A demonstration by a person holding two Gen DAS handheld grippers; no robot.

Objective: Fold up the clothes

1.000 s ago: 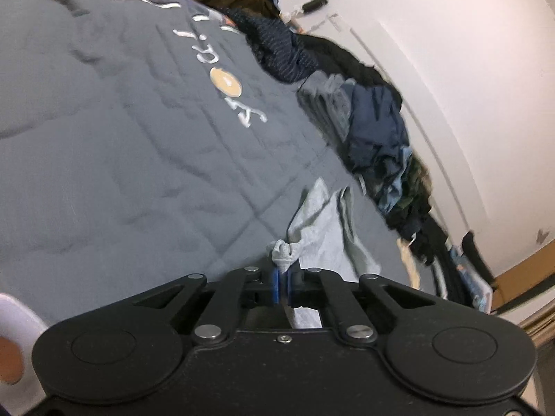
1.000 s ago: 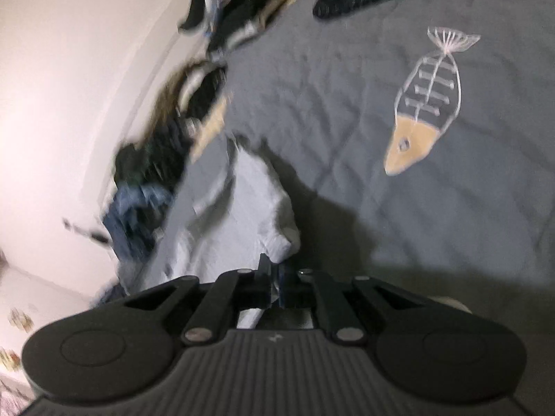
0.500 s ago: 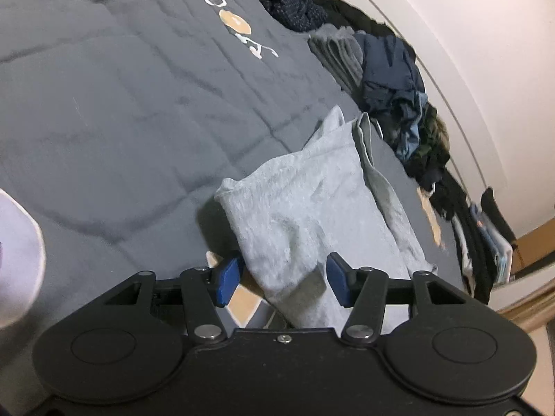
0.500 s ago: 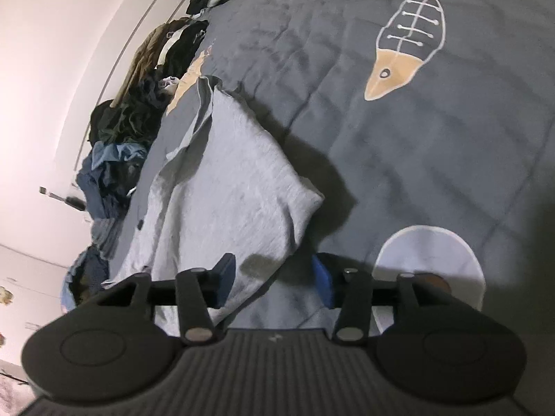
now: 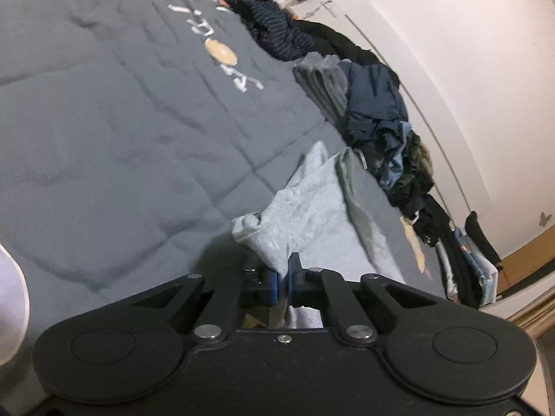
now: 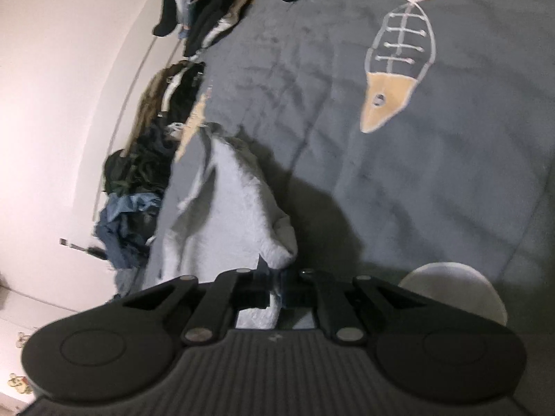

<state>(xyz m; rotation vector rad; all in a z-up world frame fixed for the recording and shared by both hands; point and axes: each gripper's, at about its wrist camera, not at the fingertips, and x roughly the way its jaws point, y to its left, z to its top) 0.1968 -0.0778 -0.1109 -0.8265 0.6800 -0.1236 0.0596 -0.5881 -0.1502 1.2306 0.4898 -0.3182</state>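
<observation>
Here we have both the left gripper (image 5: pixel 282 279) and the right gripper (image 6: pixel 275 293), fingers just closed, clamped on the grey garment (image 5: pixel 312 204), which stretches lengthwise away from us over the bed (image 5: pixel 121 131).

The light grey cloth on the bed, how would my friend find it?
Look at the big dark grey quilt. Near its edge by the wall, beside the heap of dark clothes, lies the light grey garment, pinched by both tongs. It is the only pale, spread-out piece there.

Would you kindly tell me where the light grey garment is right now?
The light grey garment lies on the grey quilt, beside the clothes pile along the wall, its near edge pinched in both hand-held grippers.
</observation>
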